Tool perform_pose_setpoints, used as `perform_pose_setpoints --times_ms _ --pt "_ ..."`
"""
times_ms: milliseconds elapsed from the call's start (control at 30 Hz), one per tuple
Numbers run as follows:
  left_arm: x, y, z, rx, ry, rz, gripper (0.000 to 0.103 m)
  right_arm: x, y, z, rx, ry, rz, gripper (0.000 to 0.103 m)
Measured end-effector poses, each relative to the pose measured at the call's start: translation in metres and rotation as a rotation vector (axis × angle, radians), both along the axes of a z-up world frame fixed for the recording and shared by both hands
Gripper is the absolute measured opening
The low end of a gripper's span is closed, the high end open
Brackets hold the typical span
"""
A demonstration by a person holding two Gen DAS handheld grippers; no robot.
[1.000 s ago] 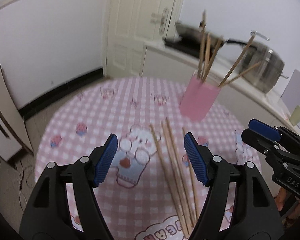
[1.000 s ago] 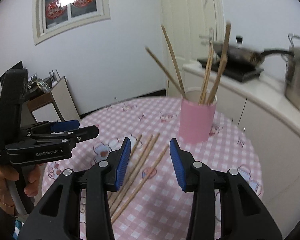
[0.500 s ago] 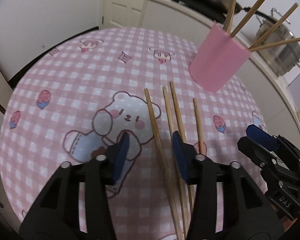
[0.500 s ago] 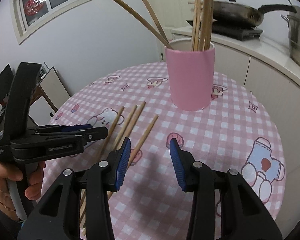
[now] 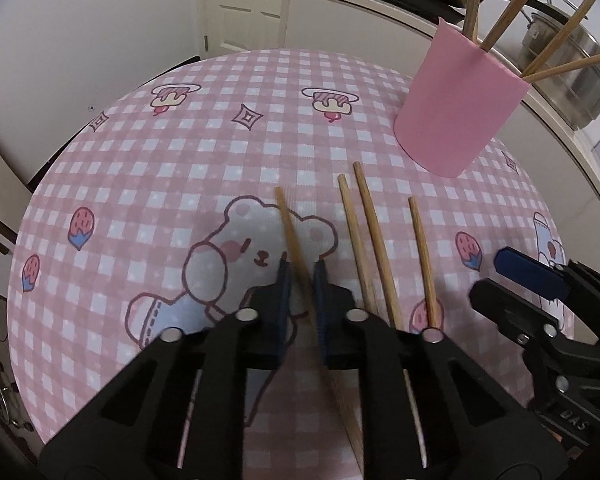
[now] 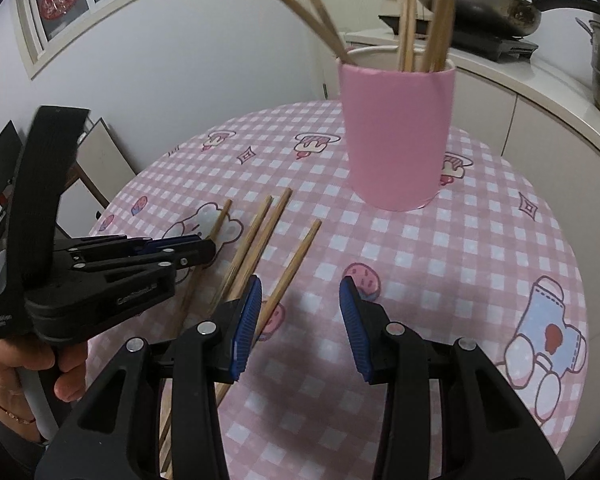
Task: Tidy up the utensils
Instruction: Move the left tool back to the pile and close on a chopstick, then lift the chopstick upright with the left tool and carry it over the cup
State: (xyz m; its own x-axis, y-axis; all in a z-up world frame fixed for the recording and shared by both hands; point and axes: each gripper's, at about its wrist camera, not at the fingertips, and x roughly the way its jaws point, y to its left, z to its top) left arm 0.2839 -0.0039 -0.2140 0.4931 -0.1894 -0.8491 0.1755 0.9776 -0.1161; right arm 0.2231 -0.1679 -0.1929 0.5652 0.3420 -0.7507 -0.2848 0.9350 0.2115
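Several wooden chopsticks lie side by side on the pink checked tablecloth (image 5: 204,148). My left gripper (image 5: 302,268) is shut on the leftmost chopstick (image 5: 290,228), low over the cloth; it also shows in the right wrist view (image 6: 196,246). Three more chopsticks (image 5: 374,236) lie just right of it. A pink cup (image 5: 456,108) with several chopsticks standing in it is at the far right; it also shows in the right wrist view (image 6: 396,136). My right gripper (image 6: 300,312) is open and empty above the cloth, right of the rightmost chopstick (image 6: 296,260).
The round table's edge curves close on all sides. A white counter (image 6: 540,92) behind the table carries a frying pan (image 6: 488,4) and a steel pot (image 5: 572,68). A door (image 5: 244,4) stands at the back. Furniture (image 6: 96,160) stands at the left.
My left gripper has come down and closed on the leftmost chopstick, which now lies slightly askew from the others. My right gripper has moved closer to the pink cup and lower, still open.
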Motion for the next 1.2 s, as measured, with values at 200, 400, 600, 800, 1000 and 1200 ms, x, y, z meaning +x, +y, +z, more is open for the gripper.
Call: perform_pose_setpoints --times_ms 200,400,600,800,1000,1200 --pt "-0.003 0.003 0.001 0.011 -0.003 -0.013 0.009 0.017 0.019 -0.011 -0.045 0.078 0.017 0.038" --pt "-0.006 0.007 0.001 0.008 -0.013 -0.018 0.009 0.029 0.033 -0.018 -0.12 0.109 0.025 0.038" --pt "-0.008 0.005 0.002 0.017 -0.02 -0.012 0.009 0.035 0.044 -0.021 -0.205 0.097 0.042 0.022" --pt "-0.013 0.0 0.006 0.028 -0.029 -0.012 0.006 0.035 0.041 -0.021 -0.204 0.084 0.058 0.007" --pt "-0.021 0.007 0.027 -0.017 -0.061 -0.001 0.006 0.019 0.03 0.003 -0.138 0.024 0.055 0.005" --pt "-0.041 0.009 0.068 -0.067 -0.142 -0.01 0.006 0.002 0.024 0.037 -0.071 -0.053 0.064 0.005"
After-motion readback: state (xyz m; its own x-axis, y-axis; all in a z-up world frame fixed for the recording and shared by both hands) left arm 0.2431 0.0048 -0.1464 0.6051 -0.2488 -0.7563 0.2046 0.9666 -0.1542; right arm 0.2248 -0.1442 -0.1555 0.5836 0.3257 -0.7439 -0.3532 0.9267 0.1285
